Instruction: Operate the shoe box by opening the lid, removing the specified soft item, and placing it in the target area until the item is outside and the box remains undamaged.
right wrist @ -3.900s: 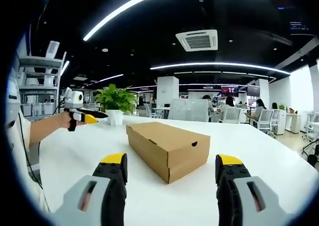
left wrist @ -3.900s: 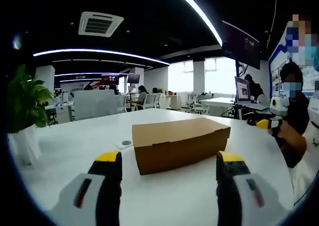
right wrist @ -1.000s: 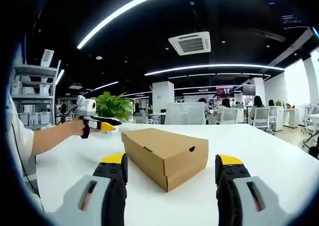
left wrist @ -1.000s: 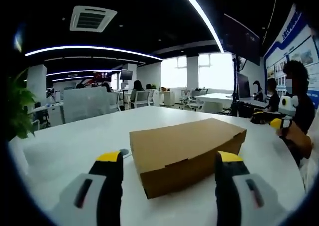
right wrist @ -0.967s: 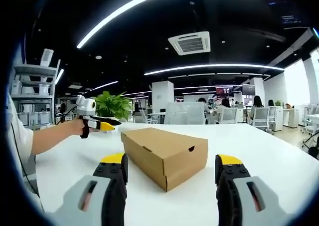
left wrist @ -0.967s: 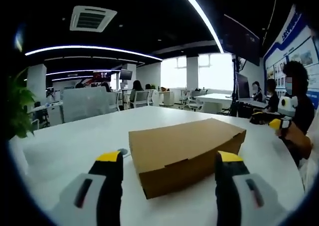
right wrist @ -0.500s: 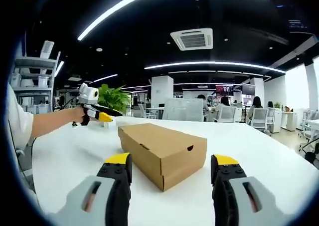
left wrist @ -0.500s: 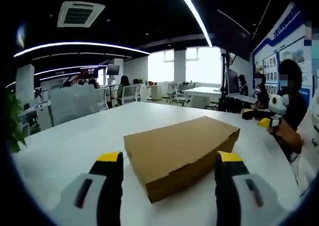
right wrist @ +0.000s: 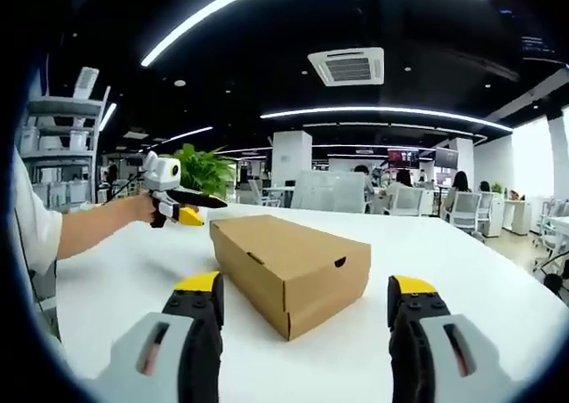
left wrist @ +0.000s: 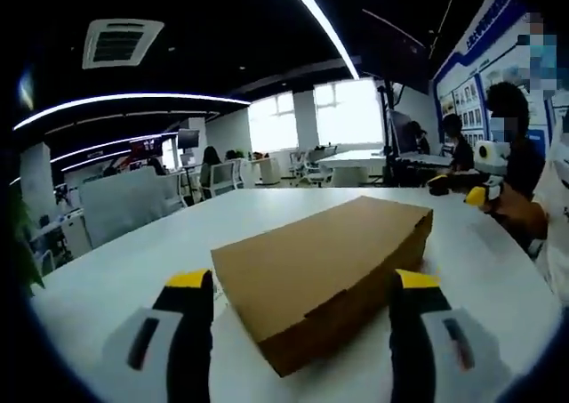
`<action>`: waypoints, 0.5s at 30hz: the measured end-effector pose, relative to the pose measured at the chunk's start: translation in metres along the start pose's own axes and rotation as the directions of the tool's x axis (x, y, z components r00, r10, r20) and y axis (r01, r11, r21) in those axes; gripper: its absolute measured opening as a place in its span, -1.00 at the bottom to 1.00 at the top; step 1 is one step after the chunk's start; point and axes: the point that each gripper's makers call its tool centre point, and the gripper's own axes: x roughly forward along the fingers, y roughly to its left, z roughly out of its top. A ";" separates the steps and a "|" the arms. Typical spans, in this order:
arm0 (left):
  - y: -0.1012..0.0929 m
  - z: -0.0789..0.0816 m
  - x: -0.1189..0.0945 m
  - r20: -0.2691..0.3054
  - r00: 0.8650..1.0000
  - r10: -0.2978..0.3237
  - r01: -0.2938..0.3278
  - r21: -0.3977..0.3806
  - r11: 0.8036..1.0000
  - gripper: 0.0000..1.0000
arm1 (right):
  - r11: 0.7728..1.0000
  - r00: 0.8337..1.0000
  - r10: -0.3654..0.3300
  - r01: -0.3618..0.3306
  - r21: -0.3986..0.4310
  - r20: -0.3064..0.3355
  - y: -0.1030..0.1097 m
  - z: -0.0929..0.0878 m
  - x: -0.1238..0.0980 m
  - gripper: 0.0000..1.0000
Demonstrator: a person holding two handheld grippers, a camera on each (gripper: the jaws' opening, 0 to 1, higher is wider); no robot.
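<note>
Two grippers frame a closed shoe box (left wrist: 324,274), and neither touches it. In the left gripper view the left gripper (left wrist: 302,327) has its fingers spread wide and empty, the near corner of the box lying between them and just ahead. In the right gripper view the right gripper (right wrist: 304,332) is likewise wide open with nothing held, and the box (right wrist: 289,270) sits a little further off on the white surface (right wrist: 480,323). The left gripper also shows there, held in a person's hand (right wrist: 142,209) beyond the far end of the box.

The lid lies flat and flush on the box, so by my reading the task is at its first step: approach, before the lid is opened. The soft item is presumably inside; I cannot see it.

Next the move likely calls for catching the lid's front lip, near the small dark notch (right wrist: 340,262) on the end wall, and lifting gently while the other gripper steadies the base. The cardboard looks thin, so a hard pinch or twist could crease it.
</note>
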 end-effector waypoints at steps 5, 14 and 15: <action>0.001 0.018 -0.006 0.054 0.997 -0.048 0.050 -0.039 0.998 0.41 | 1.000 1.000 0.011 -0.011 -0.009 -0.012 0.004 -0.001 0.004 0.46; 0.000 0.018 -0.009 0.048 0.998 -0.046 0.049 -0.073 0.996 0.58 | 0.999 1.000 0.010 -0.011 -0.033 -0.024 0.005 0.003 0.013 0.46; 0.000 0.016 -0.008 0.029 0.999 -0.039 0.040 -0.046 0.998 0.57 | 0.999 1.000 0.008 -0.009 -0.032 -0.029 0.005 0.001 0.015 0.46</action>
